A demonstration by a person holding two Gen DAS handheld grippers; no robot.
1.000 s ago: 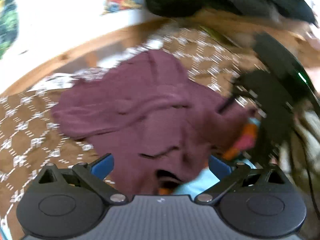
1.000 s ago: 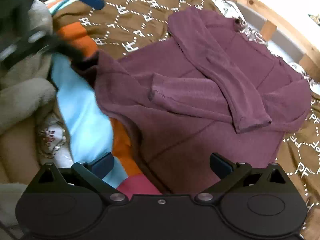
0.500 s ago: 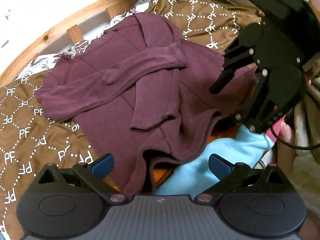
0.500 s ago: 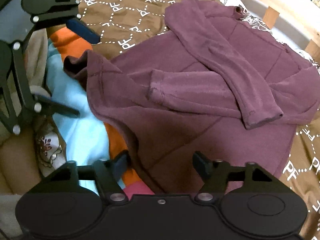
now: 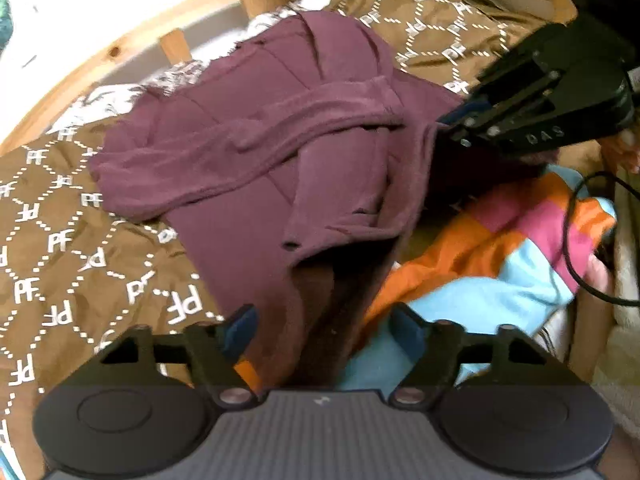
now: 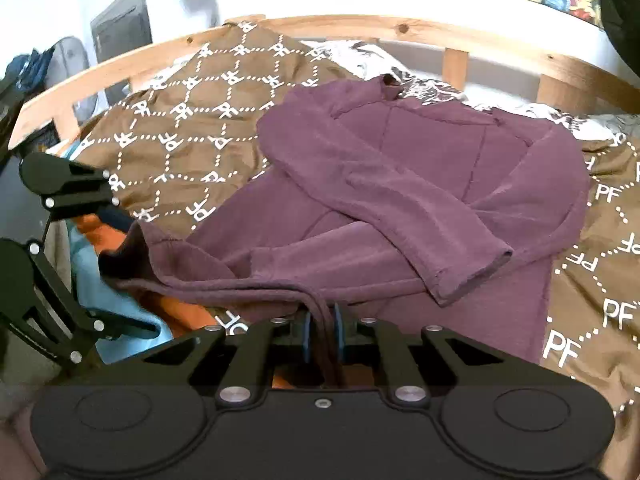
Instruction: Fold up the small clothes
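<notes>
A maroon long-sleeved sweater (image 6: pixel 420 184) lies on the bed with both sleeves folded across its front. In the right wrist view my right gripper (image 6: pixel 322 332) has its jaws closing, and the blue pads pinch the near hem, which is lifted a little. The left wrist view shows that right gripper (image 5: pixel 450 124) at the sweater's right hem corner. My left gripper (image 5: pixel 324 328) has its jaws closing too, with the other hem corner (image 5: pixel 316 320) lying between the pads, not visibly pressed. From the right wrist view the left gripper (image 6: pixel 138 270) sits at the sweater's left corner.
A brown quilt (image 6: pixel 192 120) with white letter patterns covers the bed, bounded by a wooden frame (image 6: pixel 360 26) at the far side. An orange, pink and light blue blanket (image 5: pixel 500 248) lies under the hem. A black cable (image 5: pixel 572 240) and a person's hand (image 5: pixel 600 276) are at right.
The right gripper has shut on the sweater's near hem and raised it slightly. The left gripper's jaws have narrowed around the other hem corner.
</notes>
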